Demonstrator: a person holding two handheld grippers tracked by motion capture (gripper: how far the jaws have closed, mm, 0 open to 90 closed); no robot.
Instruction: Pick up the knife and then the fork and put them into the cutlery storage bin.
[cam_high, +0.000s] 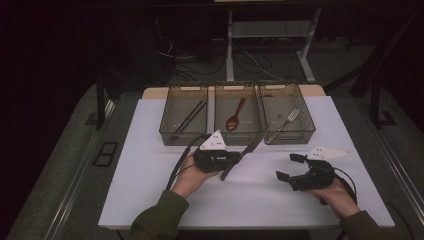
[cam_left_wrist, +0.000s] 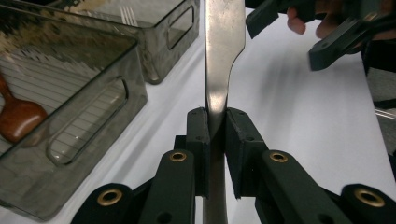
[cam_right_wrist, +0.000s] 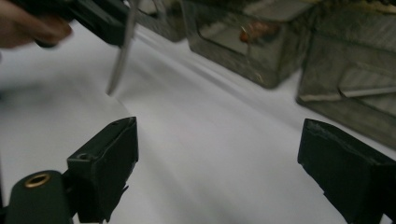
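Your left claw (cam_high: 239, 159) is clamped on a flat silver metal table knife (cam_high: 243, 156): in the left gripper view its two black jaws press against the narrow neck of the knife (cam_left_wrist: 219, 70), with the broad blade running up and away from you and the handle passing down between the jaws. In the high view the knife lies at a slant, its blade pointing toward the trays and its handle end low over the white desk (cam_high: 150, 150), just in front of the middle tray. Your left hand (cam_high: 190, 177) grips the claw body from beneath, and a black cable (cam_high: 181, 155) loops away to the left.

Your right claw (cam_high: 287, 167) stands wide, jaws well apart with nothing between them; in the right gripper view only bare white desk (cam_right_wrist: 210, 154) lies in the gap. It sits near the desk's right front, apart from the knife, with your right hand (cam_high: 334, 192) behind it.

Beyond both claws, three smoky transparent plastic trays stand side by side at the far edge. The left tray (cam_high: 183, 112) holds a pair of dark chopsticks (cam_high: 190, 117), the middle tray (cam_high: 237, 112) a reddish-brown wooden spoon (cam_high: 235, 116), and the right tray (cam_high: 286, 112) a silver metal fork (cam_high: 287, 119)
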